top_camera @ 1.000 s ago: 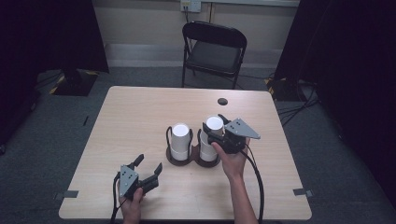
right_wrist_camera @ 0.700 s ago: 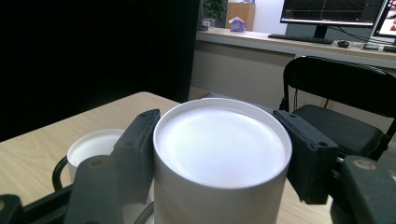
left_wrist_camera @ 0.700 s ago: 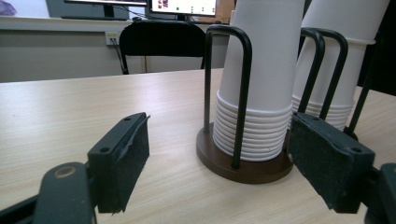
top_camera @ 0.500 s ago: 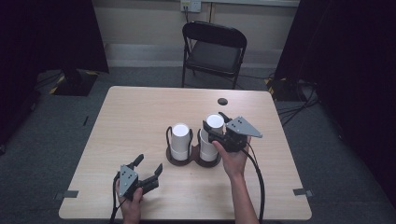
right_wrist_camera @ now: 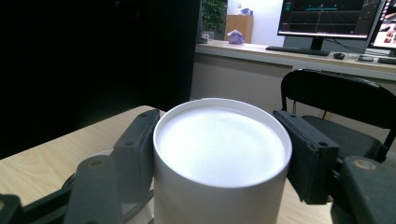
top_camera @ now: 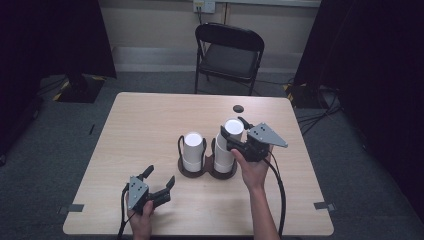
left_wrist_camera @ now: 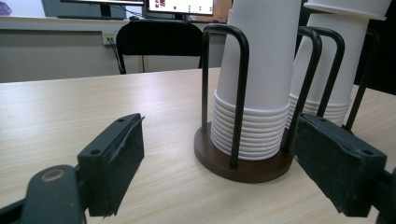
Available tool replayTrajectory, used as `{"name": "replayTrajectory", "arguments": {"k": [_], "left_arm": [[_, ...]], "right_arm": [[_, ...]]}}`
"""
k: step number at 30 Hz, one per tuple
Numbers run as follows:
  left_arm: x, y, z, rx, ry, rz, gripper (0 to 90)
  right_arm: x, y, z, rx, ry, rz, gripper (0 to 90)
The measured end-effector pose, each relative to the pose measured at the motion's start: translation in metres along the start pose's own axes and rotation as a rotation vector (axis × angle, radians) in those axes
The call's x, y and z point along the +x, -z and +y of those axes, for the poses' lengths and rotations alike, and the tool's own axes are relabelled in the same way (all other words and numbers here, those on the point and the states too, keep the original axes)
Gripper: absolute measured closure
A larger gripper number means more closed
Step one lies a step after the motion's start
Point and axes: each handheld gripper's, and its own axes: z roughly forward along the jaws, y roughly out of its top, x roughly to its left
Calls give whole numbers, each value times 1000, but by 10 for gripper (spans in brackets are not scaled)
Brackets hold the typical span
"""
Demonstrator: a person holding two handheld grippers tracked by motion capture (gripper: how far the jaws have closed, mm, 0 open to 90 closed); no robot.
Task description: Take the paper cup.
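A dark wire cup holder (top_camera: pixel 192 172) in the table's middle carries two stacks of white paper cups, upside down: the left stack (top_camera: pixel 192 150) and the taller right stack (top_camera: pixel 222 157). My right gripper (top_camera: pixel 233 126) is shut on the top cup (top_camera: pixel 234 131) of the right stack, raised a little above the rest. In the right gripper view both pads press that cup (right_wrist_camera: pixel 219 154). My left gripper (top_camera: pixel 161 175) rests near the table's front left. Its jaws have just been opening, with nothing between them. The left gripper view shows the holder's base (left_wrist_camera: pixel 247 170) a short way ahead.
A black folding chair (top_camera: pixel 230 50) stands behind the table. A small black round thing (top_camera: pixel 238 108) lies near the far right of the tabletop (top_camera: pixel 145 125). Cables run over the floor at the right. Bare wood lies left of the holder.
The right gripper has risen slightly with the top cup in it. The left hand has stayed in place, its jaws a touch wider.
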Motion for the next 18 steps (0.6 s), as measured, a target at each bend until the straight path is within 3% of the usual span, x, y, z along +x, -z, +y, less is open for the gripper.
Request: {"name": "replayTrajectory", "arguments": {"k": [10,18], "left_arm": [[-1,-1,0,13,-9,-6,161],[-1,-2,1,17,-9,-8,158]], "right_arm": [[4,8,5,-20,3,17,349],[6,22,5,-43,-31,24,350]]}}
